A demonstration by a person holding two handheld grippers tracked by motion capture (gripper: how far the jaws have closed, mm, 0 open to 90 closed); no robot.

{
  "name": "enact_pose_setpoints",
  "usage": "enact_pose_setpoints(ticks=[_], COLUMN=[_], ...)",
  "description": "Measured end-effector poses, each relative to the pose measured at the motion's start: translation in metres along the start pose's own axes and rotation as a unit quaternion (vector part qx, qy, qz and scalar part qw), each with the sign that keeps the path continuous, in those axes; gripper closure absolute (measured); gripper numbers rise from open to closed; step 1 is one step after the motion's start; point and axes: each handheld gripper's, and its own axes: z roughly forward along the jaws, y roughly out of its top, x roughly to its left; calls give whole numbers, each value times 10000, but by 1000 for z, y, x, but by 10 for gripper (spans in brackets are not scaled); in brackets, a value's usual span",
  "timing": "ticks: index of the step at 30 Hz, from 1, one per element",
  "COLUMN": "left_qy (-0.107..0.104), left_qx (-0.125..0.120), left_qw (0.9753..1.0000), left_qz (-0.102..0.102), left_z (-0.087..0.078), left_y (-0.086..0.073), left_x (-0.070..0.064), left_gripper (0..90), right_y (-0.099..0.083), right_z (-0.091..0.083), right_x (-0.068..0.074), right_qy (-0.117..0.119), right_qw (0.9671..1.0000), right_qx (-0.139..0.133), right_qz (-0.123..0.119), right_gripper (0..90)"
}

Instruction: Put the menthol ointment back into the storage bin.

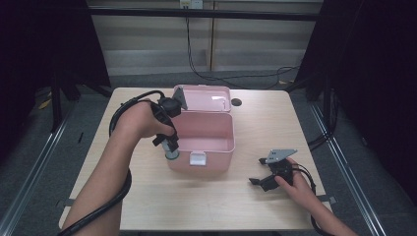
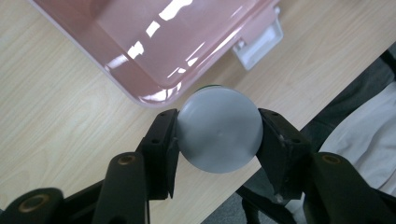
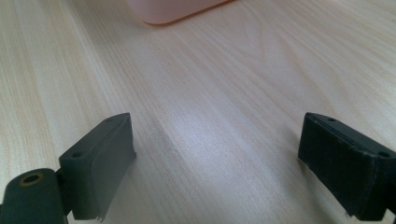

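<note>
One round grey-topped object (image 2: 219,130), smooth and matte with a sliver of green showing at its far edge, sits clamped between my left gripper's (image 2: 218,135) two black jaws, one pad pressed on each side of it. In the high view the same object (image 1: 171,154) hangs at the tip of the left gripper (image 1: 170,147), pointed down, just beside the front left corner of the open pink plastic storage box (image 1: 223,147); whether it touches the box wall or the table I cannot tell. In the left gripper view it lies just outside the box's glossy rim (image 2: 149,95), over bare wood.

Box lid (image 1: 214,93) stands open behind the box, and a white latch (image 1: 197,158) hangs on the front wall, also visible in the left gripper view (image 2: 261,39). Inside of the box looks bare as far as I can see.

My right gripper (image 1: 260,181) rests low on the light wooden table (image 1: 275,118), well apart from the box, toward the front right. Its jaws stand wide apart with nothing between them, just wood grain (image 3: 219,116) and a pink box corner (image 3: 173,9) far ahead. Black cables trail from both grippers.
</note>
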Motion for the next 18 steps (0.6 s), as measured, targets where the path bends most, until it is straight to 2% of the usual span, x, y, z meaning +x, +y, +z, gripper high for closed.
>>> enact_pose_setpoints(ticks=[11, 14, 16, 18], left_qy=[15, 8, 54, 9], left_qx=[-144, -142, -145, -136], left_qw=[9995, 9996, 9993, 9993], left_qz=[-272, -262, -337, -334], left_z=[0, 2, 6, 7], left_y=[33, 38, 46, 48], left_x=[5, 7, 7, 8], left_gripper=[506, 506, 505, 506], right_y=[0, 0, 0, 0], right_z=[0, 0, 0, 0], right_x=[0, 0, 0, 0], right_qy=[2, -1, 0, 1], right_qw=[10000, 10000, 10000, 10000], right_qx=[3, 1, 1, 3], right_qz=[-10, -10, -10, -10], right_gripper=[100, 100, 100, 100])
